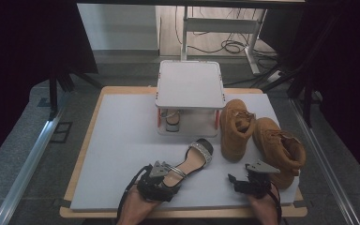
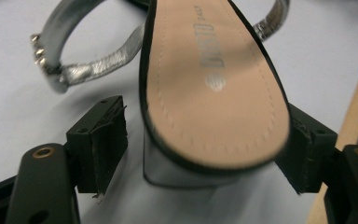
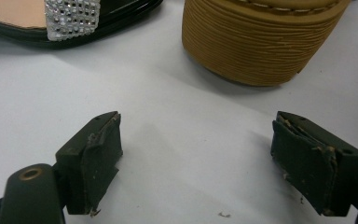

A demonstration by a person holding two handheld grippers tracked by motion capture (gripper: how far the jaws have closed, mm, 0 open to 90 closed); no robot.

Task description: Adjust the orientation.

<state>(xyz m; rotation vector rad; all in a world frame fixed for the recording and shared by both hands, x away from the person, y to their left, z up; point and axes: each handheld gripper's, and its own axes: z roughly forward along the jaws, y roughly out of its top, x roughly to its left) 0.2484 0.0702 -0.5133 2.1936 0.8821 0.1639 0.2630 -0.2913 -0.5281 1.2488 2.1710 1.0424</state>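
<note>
While the grey mat (image 1: 122, 140) carries everything in play, the work sits near its six-o'clock edge, with the two-tier rack (image 1: 190, 84) at twelve o'clock — a second sandal (image 1: 172, 121) tucked under its top shelf — and two tan boots (image 1: 236, 129) at about three o'clock. The sandal (image 1: 192, 159) lies on the mat just short of centre, jewelled toe strap pointing toward one o'clock, heel end toward the person.

The left gripper (image 2: 200, 158) straddles that heel: its jaws are unclenched, one pad close against the heel at the view's right, the other with a clear gap at the left, so nothing is grasped yet. To do this well, I would centre the block heel between the pads before squeezing, bite on the heel block rather than the thin insole rim, and keep the silver ankle strap (image 2: 65, 60) out of the jaws — a snagged strap would twist the shoe on lifting.

The right gripper (image 3: 200, 163) hovers released over bare mat at five o'clock, the nearest boot's ribbed sole (image 3: 256, 46) ahead of it.

Stamped on the tan insole (image 2: 214, 70) is a brand mark, partly blurred; it looks like "DIESTO", with smaller letters I cannot read.
</note>
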